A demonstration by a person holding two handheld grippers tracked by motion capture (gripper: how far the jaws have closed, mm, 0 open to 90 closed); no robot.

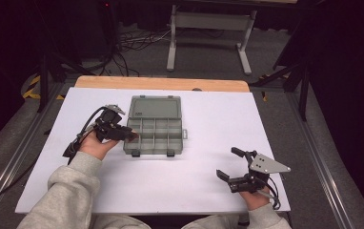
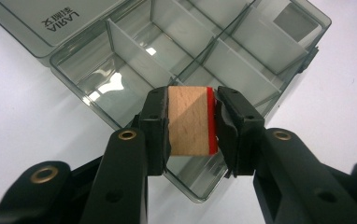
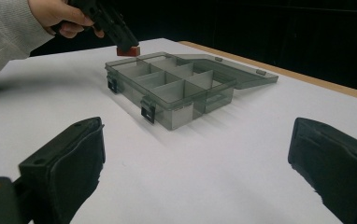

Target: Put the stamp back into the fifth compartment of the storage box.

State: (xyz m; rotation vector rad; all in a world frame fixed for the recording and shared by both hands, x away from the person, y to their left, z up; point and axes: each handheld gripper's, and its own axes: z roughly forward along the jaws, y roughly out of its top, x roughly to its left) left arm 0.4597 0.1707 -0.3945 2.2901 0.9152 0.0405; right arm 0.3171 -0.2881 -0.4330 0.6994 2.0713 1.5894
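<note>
Your left tool [image 2: 191, 121] grips a red-edged wooden block [image 2: 189, 120].
It hangs over the open compartment box [image 1: 155, 130]; your right tool [image 1: 233, 164] rests on the bench [image 1: 170, 186], jaws spread wide.

Hidden and cut-off items, as we record them:

- Small wooden block with a red face [image 2: 190, 120]: in the left gripper view its two side faces are covered by the black jaws of the left gripper [image 2: 191, 122]; in the high view, left of centre, we find it too small to make out.
- Translucent grey plastic compartment box [image 2: 176, 56]: in the left gripper view its open lid is cut off at the upper left edge, its near corner sits behind the jaws, and the lid's printed label is only partly legible to us.
- Right gripper [image 3: 195, 177]: both jaws are cut off at the bottom of the right gripper view.
- Person's grey sleeve [image 3: 3, 32]: cropped at the upper left of that view.
</note>
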